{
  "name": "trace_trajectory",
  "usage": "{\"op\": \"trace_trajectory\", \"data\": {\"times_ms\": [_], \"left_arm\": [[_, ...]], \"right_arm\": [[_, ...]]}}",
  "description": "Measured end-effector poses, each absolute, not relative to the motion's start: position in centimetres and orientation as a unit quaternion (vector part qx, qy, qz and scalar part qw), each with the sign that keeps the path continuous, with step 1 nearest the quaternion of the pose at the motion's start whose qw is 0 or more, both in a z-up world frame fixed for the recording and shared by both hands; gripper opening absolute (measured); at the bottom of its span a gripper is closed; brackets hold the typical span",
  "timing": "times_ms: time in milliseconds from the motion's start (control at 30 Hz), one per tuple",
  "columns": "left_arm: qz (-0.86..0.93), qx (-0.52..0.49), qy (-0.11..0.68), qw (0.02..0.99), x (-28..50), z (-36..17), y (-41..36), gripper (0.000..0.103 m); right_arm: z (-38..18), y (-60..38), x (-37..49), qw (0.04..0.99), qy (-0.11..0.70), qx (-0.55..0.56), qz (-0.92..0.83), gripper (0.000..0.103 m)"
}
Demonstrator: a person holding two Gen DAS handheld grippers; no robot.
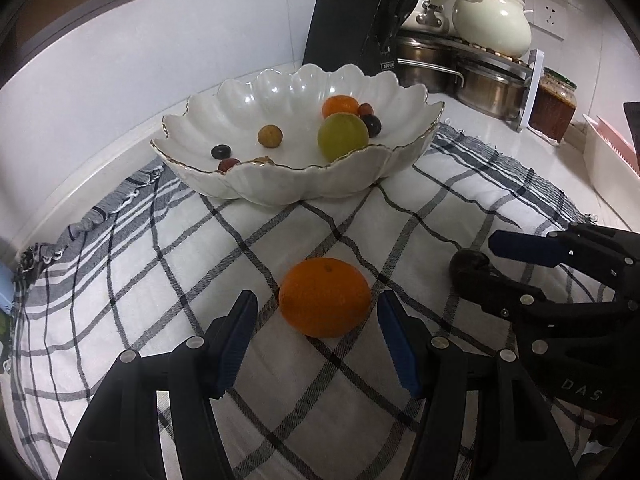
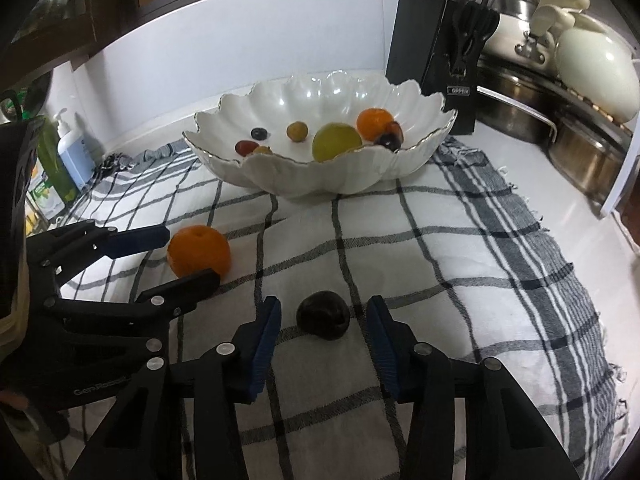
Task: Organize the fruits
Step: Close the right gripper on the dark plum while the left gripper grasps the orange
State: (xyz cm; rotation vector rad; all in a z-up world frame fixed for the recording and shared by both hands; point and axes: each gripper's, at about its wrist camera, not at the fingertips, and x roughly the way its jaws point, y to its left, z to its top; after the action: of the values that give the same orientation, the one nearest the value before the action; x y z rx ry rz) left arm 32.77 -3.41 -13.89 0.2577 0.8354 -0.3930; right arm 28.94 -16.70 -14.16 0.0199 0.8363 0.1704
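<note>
An orange (image 1: 325, 303) lies on the checked cloth (image 1: 160, 280) between the fingers of my open left gripper (image 1: 318, 305); the pads stand apart from it. It also shows in the right wrist view (image 2: 199, 249). A dark plum (image 2: 323, 314) lies between the fingers of my open right gripper (image 2: 323, 309), untouched; the left wrist view shows this plum (image 1: 467, 265) too. A white scalloped bowl (image 1: 224, 120) at the back holds an orange, a green fruit (image 1: 343, 136) and several small fruits.
A black knife block (image 1: 348, 20), steel pots (image 1: 480, 76), a white teapot (image 1: 492, 24) and a jar (image 1: 554, 106) stand behind the bowl on the right. Soap bottles (image 2: 60, 160) stand at the far left. A pink-edged tray (image 1: 608, 160) sits at the right.
</note>
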Motion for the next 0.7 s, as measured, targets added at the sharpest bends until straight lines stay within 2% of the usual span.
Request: {"op": "trace_trajectory", "data": {"times_ms": [167,333,467,700], "left_arm": [[-0.191,0.118,0.409,0.884,33.3,-14.2,-3.6,0.061],[-0.192,0.118,0.415,0.882,33.7,-14.6,-3.9,0.060],[-0.192,0.125,0.418,0.879,33.8,-14.8,-4.2,0.047],[-0.189,0.112,0.423,0.879,33.5,-14.6,-4.1,0.046]], "right_arm": [[-14.8,-16.7,29.5,0.906,0.414,0.013,0.084,0.040],[-15.3,-16.8,29.8,0.902,0.422,0.015,0.087,0.033],[-15.3,-16.8,29.7,0.903,0.421,0.012,0.089,0.030],[-15.0,-17.1,29.5,0.904,0.417,0.020,0.092,0.030]]}}
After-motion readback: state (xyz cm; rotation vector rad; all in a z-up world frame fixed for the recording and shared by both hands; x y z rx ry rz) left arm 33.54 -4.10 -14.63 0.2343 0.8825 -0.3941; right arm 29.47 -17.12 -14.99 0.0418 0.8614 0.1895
